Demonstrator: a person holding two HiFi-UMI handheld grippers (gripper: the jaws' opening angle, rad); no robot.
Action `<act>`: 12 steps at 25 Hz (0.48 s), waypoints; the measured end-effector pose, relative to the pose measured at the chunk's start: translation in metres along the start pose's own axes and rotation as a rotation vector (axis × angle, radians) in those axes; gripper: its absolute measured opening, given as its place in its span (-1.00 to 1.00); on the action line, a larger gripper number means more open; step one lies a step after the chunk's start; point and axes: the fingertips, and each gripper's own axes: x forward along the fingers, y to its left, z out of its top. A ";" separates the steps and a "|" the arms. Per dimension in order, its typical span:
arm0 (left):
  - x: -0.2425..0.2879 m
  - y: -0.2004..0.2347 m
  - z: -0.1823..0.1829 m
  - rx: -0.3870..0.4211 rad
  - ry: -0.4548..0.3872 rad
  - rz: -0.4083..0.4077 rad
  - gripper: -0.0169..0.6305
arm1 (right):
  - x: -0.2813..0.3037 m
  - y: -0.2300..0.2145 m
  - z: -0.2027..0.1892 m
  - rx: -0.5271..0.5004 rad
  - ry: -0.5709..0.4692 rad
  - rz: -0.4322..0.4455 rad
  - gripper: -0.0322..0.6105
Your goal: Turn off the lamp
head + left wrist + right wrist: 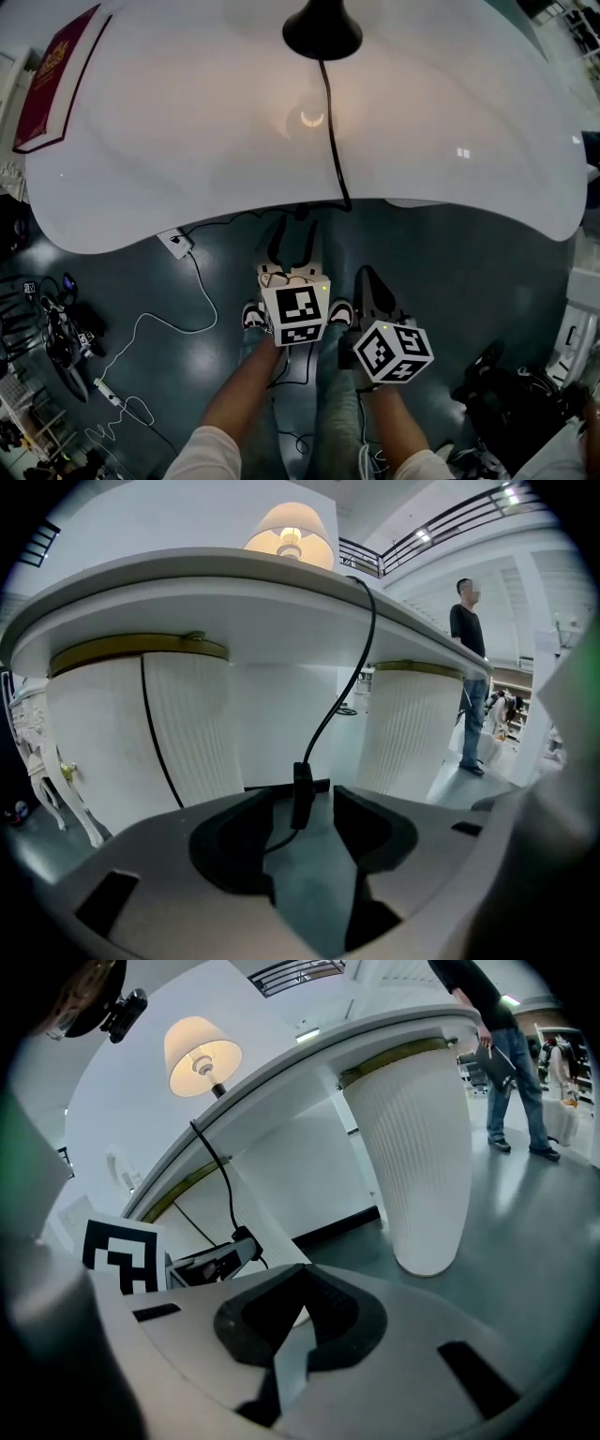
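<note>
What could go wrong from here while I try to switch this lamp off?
The lamp is lit, and the left gripper has its jaws open around the switch without pressing it. The switch hangs free on the cord, so a squeeze may push it aside rather than click it. The cord runs over the edge of the table up to the lamp; a tug on it might drag the lamp toward that edge.

No wording can be read. The red book (pixel 58 80) at the far left bears gold print too blurred to make out. The left marker cube (pixel 300 314) and right marker cube (pixel 394 352) carry only black-and-white square patterns.
</note>
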 end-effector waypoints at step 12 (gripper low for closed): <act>0.019 0.003 0.005 -0.022 -0.001 -0.029 -0.36 | 0.008 -0.001 -0.005 0.003 0.024 0.002 -0.90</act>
